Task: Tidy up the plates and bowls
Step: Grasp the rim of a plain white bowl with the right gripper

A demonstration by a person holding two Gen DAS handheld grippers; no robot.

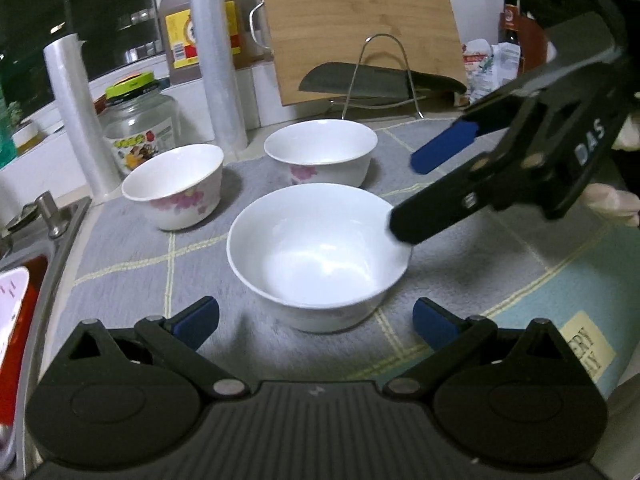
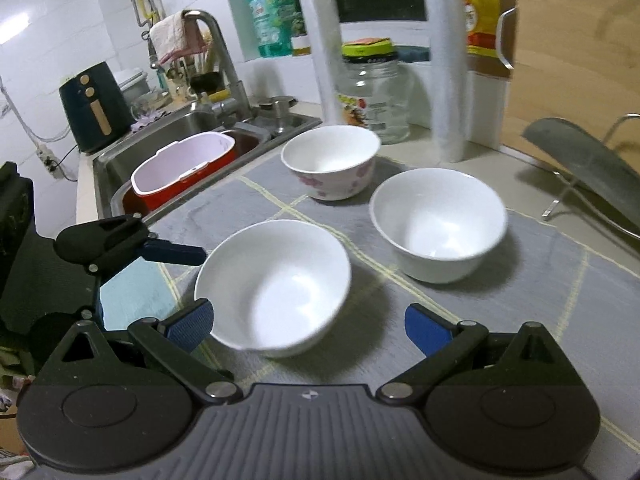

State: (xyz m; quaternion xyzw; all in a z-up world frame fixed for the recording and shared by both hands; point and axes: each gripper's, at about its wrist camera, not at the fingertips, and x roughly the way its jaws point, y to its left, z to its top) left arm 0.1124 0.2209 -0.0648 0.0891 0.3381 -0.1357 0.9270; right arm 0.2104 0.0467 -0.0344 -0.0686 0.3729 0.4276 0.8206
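Observation:
Three white bowls stand on a grey checked mat (image 1: 120,248). The plain nearest bowl (image 1: 320,256) (image 2: 276,284) lies between the spread fingers of my left gripper (image 1: 316,320), which is open and short of it. My right gripper (image 1: 412,194) (image 2: 310,326) comes in from the right, open, one black finger against that bowl's right rim, and the bowl sits in its gap. A pink-flowered bowl (image 1: 176,184) (image 2: 332,160) stands by the jar. The third bowl (image 1: 320,152) (image 2: 436,224) is farther back. One blue finger (image 2: 176,252) of the left gripper shows at the left.
A steel sink (image 2: 120,160) with a red-and-white container (image 2: 184,172) borders the mat. A glass jar (image 1: 140,132), two plastic-wrap rolls (image 1: 76,120), an oil bottle (image 1: 180,32), a wooden cutting board (image 1: 360,28) and a cleaver (image 1: 360,80) on a wire rack line the back.

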